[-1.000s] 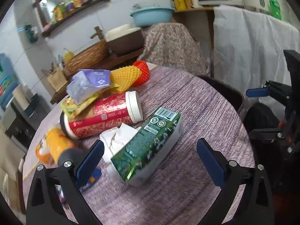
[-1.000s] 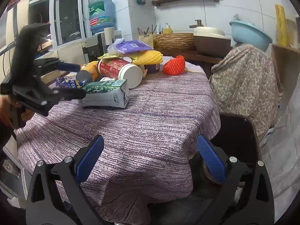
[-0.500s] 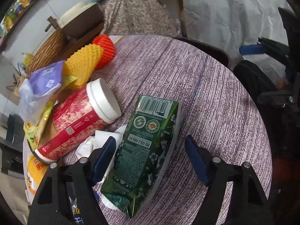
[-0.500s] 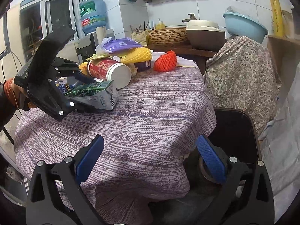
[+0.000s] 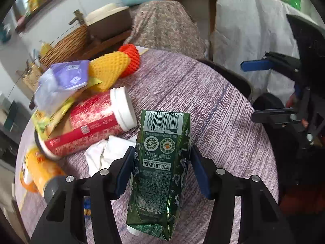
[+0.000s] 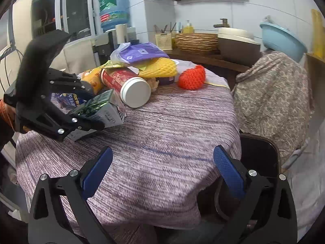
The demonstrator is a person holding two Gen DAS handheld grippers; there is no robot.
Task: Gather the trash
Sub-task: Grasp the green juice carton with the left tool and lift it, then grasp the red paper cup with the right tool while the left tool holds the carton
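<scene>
My left tool (image 5: pixel 160 168): jaws just closing, pads flanking green foil-printed drink carton (image 5: pixel 162 162) | carton on purple woven bench (image 5: pixel 213 111), long axis along my fingers | right tool (image 6: pixel 162 174) open, empty, farther

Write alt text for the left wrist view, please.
The left gripper has just been closing its blue pads around a crumpled green drink carton lying on a round purple-striped tablecloth. Behind it lie a red canister with white lid, white tissue and yellow foam netting.
</scene>
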